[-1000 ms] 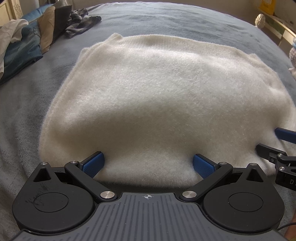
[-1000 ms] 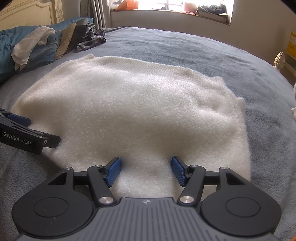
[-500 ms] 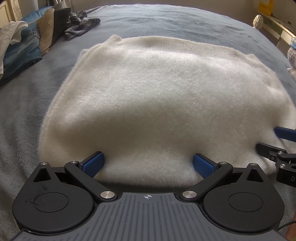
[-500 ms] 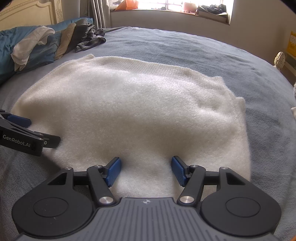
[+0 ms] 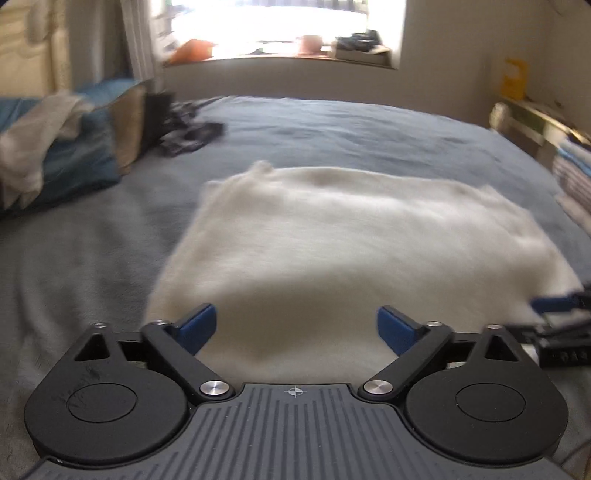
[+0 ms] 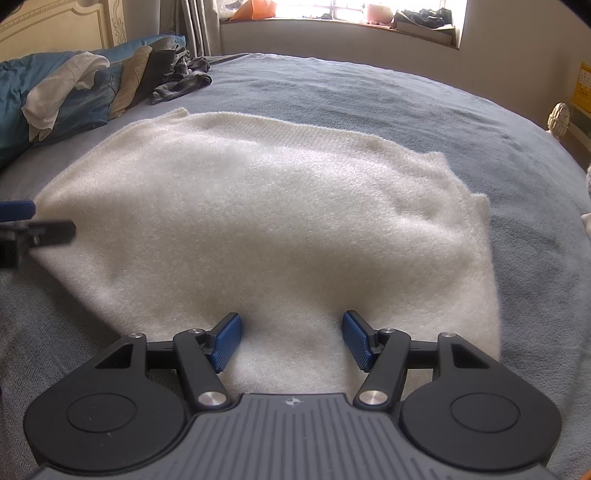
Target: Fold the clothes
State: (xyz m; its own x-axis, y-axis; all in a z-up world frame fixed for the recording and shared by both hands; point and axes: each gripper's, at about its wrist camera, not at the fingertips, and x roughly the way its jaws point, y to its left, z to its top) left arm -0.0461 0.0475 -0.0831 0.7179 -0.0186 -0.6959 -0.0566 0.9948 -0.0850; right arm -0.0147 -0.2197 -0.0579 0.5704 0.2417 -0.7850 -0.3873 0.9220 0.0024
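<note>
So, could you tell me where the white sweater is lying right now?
The white sweater lies flat on the grey-blue bedspread, directly ahead of both open grippers, with the pile of clothes beyond its far-left corner.

Grey-blue bed (image 6: 369, 96), cream carved headboard (image 6: 55, 29) at far left corner, bright window (image 6: 332, 7) with cluttered sill (image 6: 406, 22), beige walls (image 6: 517, 55), curtain (image 6: 195, 26).

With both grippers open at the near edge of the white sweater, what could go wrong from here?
1. Both the left gripper and the right gripper are open, holding nothing; closing too shallowly on the fluffy white sweater may pinch only the top layer, so the fold could separate.
2. The left view is motion-blurred, so that gripper may be moving fast and could miss its edge.
3. The fingers might also catch the grey blanket beneath.
</note>
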